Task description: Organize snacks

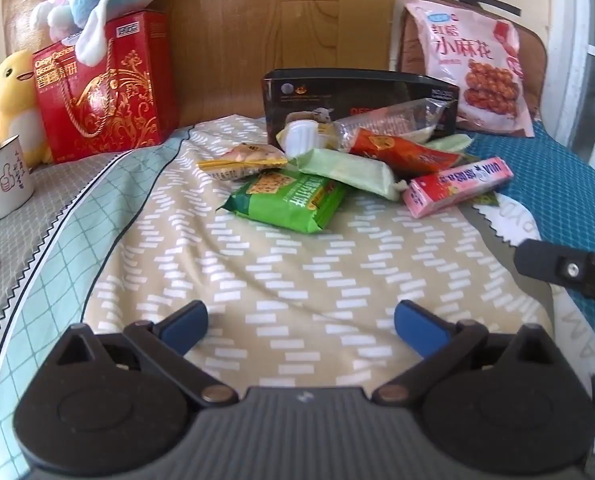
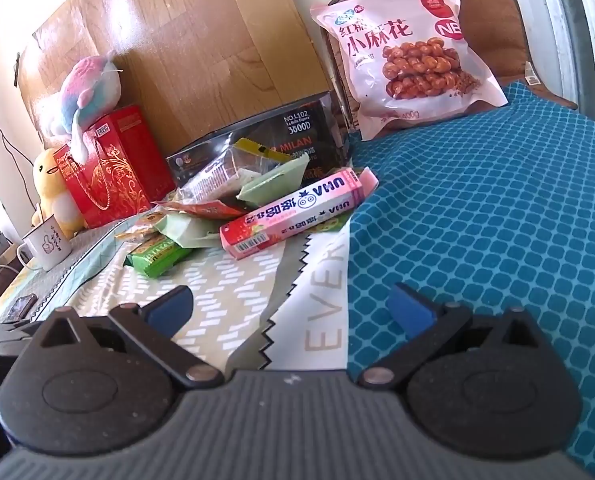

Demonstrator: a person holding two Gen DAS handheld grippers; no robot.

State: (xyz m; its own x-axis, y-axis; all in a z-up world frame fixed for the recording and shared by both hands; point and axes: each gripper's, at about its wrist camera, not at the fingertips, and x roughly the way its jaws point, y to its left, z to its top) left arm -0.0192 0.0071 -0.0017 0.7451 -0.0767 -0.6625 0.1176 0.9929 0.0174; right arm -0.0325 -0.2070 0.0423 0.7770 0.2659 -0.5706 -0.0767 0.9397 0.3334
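- Snack pile in the middle of the bed, on the beige sheet, in front of a black box.
- Green pack nearest, lying flat; pale green pack overlapping its far edge.
- Pink box at the pile's right, slanted, one end over the blue cover.
- Orange pack and clear wrapper heaped against the black box; yellow pack at the left.
- Big pink bag propped upright well apart, back right, against a brown cushion.
- Red gift box back left, plush toy on top, yellow duck beside, white mug nearer.
- Left gripper low over the sheet, jaws spread wide, holding nothing.
- Right gripper over the sheet-and-cover seam, jaws likewise wide apart and empty.
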